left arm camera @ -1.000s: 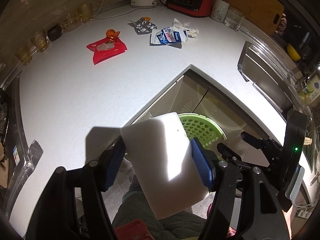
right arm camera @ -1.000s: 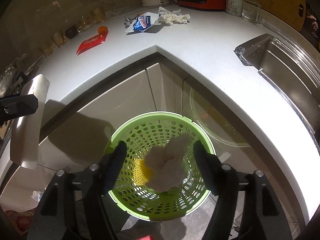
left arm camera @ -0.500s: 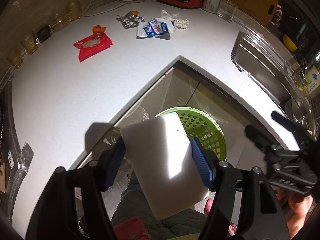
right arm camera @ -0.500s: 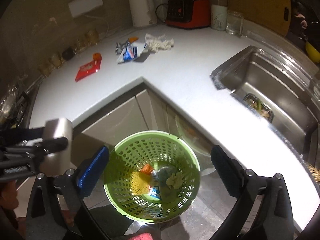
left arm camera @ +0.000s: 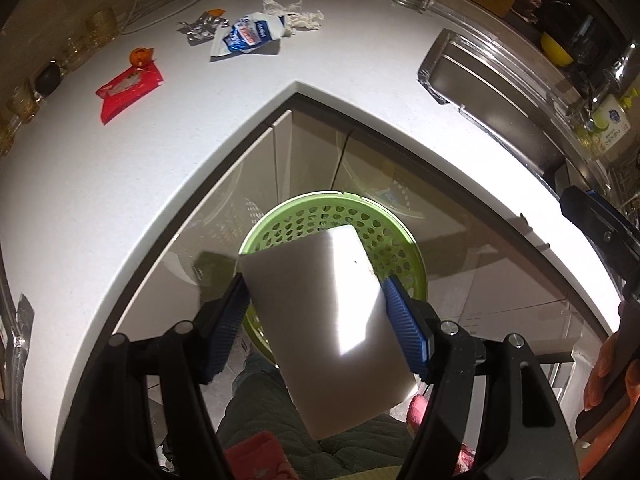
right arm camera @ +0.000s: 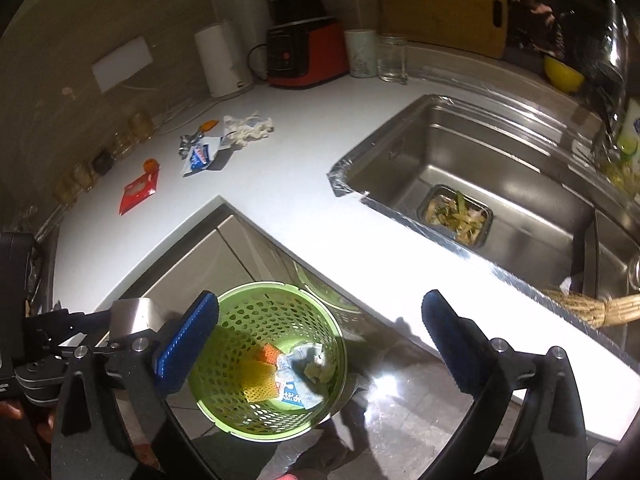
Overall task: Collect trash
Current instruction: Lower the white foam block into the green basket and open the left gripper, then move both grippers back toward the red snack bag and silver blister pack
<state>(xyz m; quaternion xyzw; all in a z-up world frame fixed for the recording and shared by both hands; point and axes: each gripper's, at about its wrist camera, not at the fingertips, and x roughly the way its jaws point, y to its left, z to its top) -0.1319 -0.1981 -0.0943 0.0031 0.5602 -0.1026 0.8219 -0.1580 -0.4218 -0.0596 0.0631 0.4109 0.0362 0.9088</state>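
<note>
My left gripper (left arm camera: 316,280) holds a white rectangular block (left arm camera: 324,320) between its blue pads, and its jaws are opening slightly. The block hangs over the green perforated basket (left arm camera: 396,240) on the floor. My right gripper (right arm camera: 320,312) stands wide open and empty above that basket (right arm camera: 256,292), where wrappers and a crumpled tissue (right arm camera: 296,372) lie. On the white counter lie a red wrapper (left arm camera: 130,90), a blue-and-white packet (left arm camera: 248,36), a blister pack (left arm camera: 200,28) and a crumpled tissue (left arm camera: 298,14).
A steel sink (right arm camera: 480,160) with a tub of food scraps (right arm camera: 456,216) is sunk into the counter's right arm. A red appliance (right arm camera: 308,52), a white kettle (right arm camera: 224,60), a cup and a glass jar line the back wall. A straw brush (right arm camera: 588,312) lies near the sink.
My right gripper opened, the crumpled tissue fell into the basket, and the gripper rose. My left gripper carried the white block from the counter's edge to over the basket.
</note>
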